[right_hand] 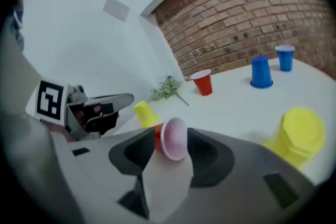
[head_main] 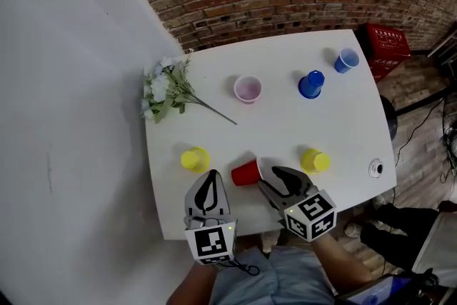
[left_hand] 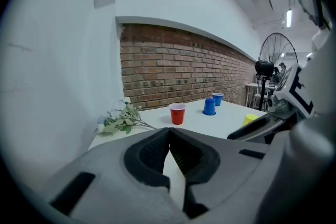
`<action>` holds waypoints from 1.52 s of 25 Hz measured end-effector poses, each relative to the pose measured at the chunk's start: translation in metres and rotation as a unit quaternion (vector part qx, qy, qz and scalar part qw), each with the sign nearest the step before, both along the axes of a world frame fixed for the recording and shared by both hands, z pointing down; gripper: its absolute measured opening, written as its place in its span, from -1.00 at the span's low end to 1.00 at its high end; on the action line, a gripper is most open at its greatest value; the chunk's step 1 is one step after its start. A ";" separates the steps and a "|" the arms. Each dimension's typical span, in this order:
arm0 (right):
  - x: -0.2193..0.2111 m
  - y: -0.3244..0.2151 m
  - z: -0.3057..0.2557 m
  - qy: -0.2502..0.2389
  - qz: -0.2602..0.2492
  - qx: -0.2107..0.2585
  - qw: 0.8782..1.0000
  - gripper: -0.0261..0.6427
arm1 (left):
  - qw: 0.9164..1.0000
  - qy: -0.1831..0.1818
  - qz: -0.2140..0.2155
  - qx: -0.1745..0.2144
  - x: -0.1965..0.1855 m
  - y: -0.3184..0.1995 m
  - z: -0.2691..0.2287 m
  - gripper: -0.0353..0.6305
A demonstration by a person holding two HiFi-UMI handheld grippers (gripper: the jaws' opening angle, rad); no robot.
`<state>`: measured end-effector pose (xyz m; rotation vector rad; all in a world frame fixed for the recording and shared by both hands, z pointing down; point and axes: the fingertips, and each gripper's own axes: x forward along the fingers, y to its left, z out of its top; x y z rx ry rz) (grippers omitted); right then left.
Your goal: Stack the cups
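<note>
A red cup lies on its side near the table's front edge, its mouth towards my right gripper. That gripper's jaws stand open on either side of the rim without pressing on it. My left gripper is shut and empty, just left of the cup. Yellow cups stand upside down on both sides. Farther back are an upright red cup, an upside-down blue cup and an upright blue cup.
A bunch of white flowers lies at the white table's left edge. A small round object sits near the right front corner. A red crate stands on the floor beyond the table, against a brick wall.
</note>
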<state>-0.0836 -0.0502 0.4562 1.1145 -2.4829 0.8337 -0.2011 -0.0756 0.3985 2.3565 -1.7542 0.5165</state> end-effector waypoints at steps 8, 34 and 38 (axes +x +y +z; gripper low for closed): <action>-0.064 0.036 -0.032 0.357 -0.308 0.228 0.852 -0.17 | 1.000 0.011 -0.013 0.012 -0.014 0.007 0.000 -0.87; -0.033 -0.021 -0.065 0.188 -0.143 0.197 0.952 -0.17 | 1.000 0.016 -0.002 0.015 -0.014 -0.006 -0.013 -0.87; 0.018 -0.020 -0.103 0.095 -0.059 0.204 0.972 -0.17 | 0.999 0.018 0.029 0.022 0.024 -0.009 -0.021 -0.87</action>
